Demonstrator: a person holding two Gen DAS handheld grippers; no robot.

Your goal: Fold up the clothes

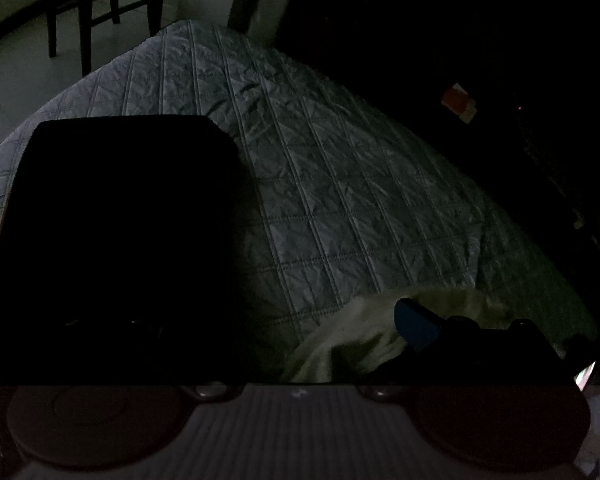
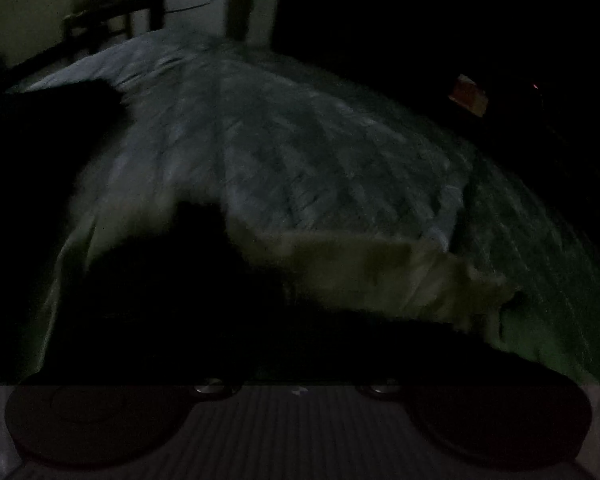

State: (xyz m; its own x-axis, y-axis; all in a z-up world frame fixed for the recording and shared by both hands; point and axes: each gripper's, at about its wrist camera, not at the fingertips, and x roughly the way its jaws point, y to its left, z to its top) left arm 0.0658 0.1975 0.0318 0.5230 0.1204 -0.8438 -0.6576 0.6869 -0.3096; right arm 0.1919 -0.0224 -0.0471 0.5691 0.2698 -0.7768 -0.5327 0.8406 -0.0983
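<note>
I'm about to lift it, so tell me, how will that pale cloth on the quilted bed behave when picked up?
The pale cloth lies bunched in soft folds on the quilt, so it will probably hang limp and drape. It looks thin, so likely light. Loose folds may slip from the tongs unless pinched through several layers.

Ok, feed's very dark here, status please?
Grippers: state unreadable. Pale garment bunched on quilted bed; other gripper at it. Dark folded item on the left side.
</note>
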